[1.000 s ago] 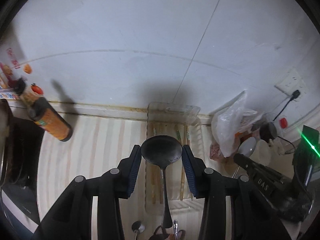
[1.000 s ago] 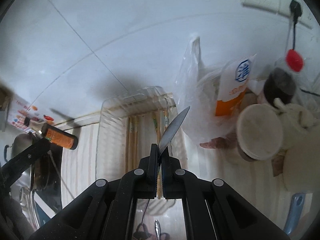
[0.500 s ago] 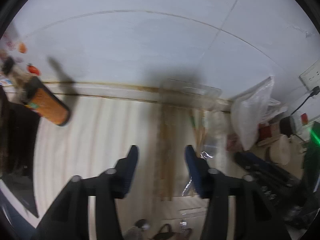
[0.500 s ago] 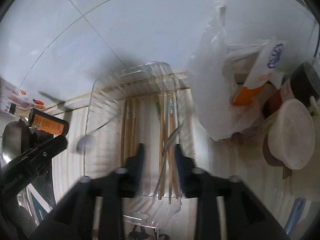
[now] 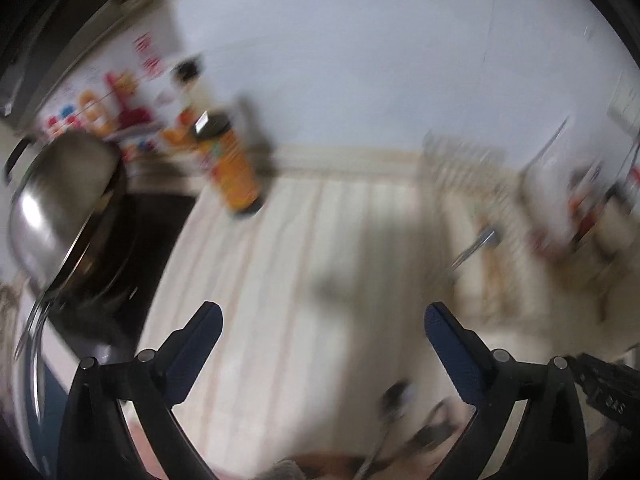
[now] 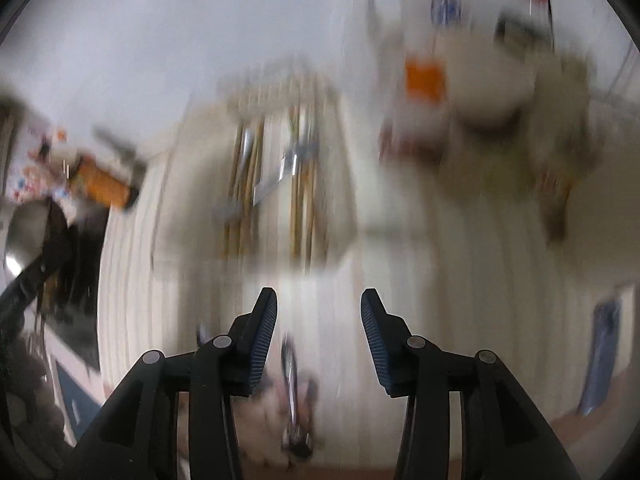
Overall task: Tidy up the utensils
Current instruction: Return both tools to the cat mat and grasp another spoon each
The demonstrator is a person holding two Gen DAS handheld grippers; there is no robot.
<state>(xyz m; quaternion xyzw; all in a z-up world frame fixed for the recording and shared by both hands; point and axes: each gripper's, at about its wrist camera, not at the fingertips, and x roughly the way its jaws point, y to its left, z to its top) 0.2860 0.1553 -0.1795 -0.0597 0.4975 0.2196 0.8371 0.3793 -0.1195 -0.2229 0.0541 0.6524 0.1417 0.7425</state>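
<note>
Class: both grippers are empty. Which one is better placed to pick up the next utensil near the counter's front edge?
Probably the right gripper: a blurred metal utensil lies almost between its open fingers. It sits right of the left gripper.

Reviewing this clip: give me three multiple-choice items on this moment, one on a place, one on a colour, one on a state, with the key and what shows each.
1. In the right wrist view, where is the clear tray holding the chopsticks?
A. Beyond the fingertips, towards the wall
B. Between the jaws
C. On the metal pot

2. What colour is the label of the bottle standing near the wall?
A. Green
B. Orange
C. Blue

3. What is between the jaws of the left gripper?
A. A ladle
B. A knife
C. Nothing; they stand wide open

Key: 1 A, the tray lies past the right gripper, close to the wall. 2 B, the label reads orange despite blur. 3 C, only the striped counter shows between the blue pads; these jaws have just been opening.
</note>
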